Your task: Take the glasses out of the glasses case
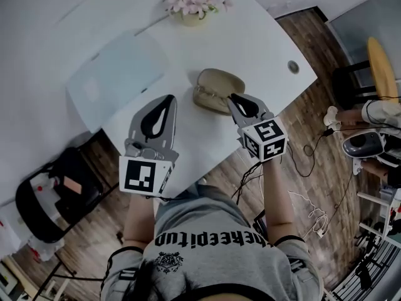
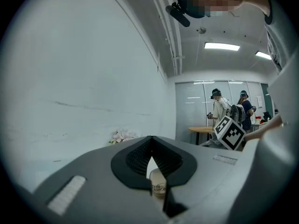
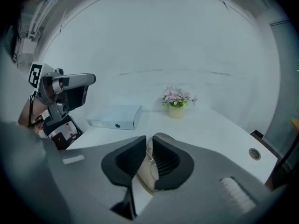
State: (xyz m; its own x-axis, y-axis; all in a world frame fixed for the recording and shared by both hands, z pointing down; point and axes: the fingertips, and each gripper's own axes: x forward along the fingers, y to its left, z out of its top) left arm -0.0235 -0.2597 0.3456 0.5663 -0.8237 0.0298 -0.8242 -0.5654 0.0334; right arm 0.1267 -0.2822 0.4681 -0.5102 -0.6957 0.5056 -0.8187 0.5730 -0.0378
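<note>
A beige glasses case (image 1: 216, 88) lies open on the white table (image 1: 263, 42), with thin-rimmed glasses (image 2: 159, 187) inside it. My right gripper (image 1: 232, 97) sits at the case's near right edge. In the right gripper view it (image 3: 148, 140) is open by a narrow gap, through which the case (image 3: 162, 136) and a glasses rim show; nothing is pinched. My left gripper (image 1: 170, 98) hovers left of the case, apart from it. In the left gripper view it (image 2: 152, 139) is shut at the tips with nothing between them, and the case (image 2: 156, 175) shows below them.
A small pot of pink flowers (image 1: 191, 5) stands at the table's far side. A flat white box (image 1: 116, 74) lies to the left of the case. A cable grommet (image 1: 293, 66) is near the right edge. A black chair (image 1: 56, 196) stands lower left, cables (image 1: 313, 215) lie on the floor. People (image 2: 219, 108) stand far off.
</note>
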